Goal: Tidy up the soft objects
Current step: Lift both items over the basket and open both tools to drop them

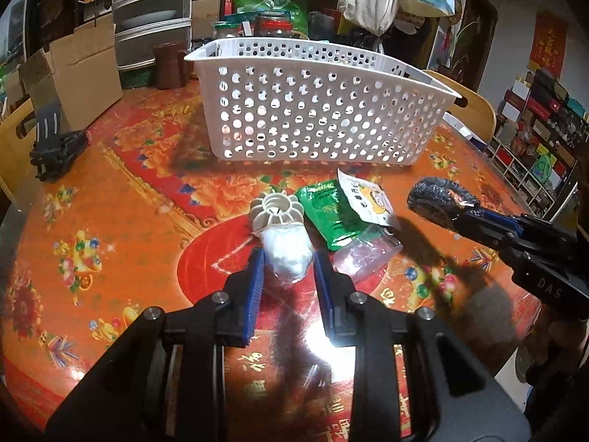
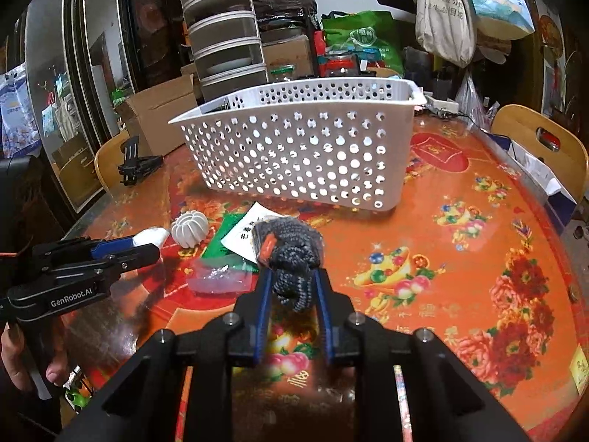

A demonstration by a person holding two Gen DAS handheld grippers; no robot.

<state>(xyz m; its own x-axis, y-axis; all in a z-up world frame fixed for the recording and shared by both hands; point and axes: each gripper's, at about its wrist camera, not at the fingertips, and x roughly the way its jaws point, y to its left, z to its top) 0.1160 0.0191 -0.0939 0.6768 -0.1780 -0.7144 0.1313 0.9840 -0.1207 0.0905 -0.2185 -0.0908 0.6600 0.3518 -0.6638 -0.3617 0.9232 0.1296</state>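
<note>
holding a dark knitted bundle (image 2: 291, 258) in its pinch, the right gripper (image 2: 292, 280) is seen lifted above the table (image 2: 460, 258), its blue pads pressed into the fabric from both sides. the same bundle is seen from the left wrist view as a dark lump at the tip of the right gripper, clear of the tabletop and to the right of the small pile of items. the left gripper (image 1: 289, 258) is set around a white soft packet (image 1: 287, 254); its jaws sit close against the packet's sides, and a pinch is judged to be in place, though how firm it is cannot be told. just beyond that packet a white ribbed ball (image 1: 276, 210) is touching it, and beside it lie a green pouch (image 1: 331, 217), a white printed sachet (image 1: 368, 199) and a clear plastic bag (image 1: 368, 250), overlapping one another.

the white perforated basket (image 1: 313, 118) stands behind the pile, its inside hidden from both views. the step in hand is judged to be pick-and-carry: both soft items are gripped, neither is yet in the basket. next, each gripper would need to be raised above the basket's rim, carried over the opening and only then spread. care is called for so that the ribbed ball is not dragged along with the white packet.
</note>
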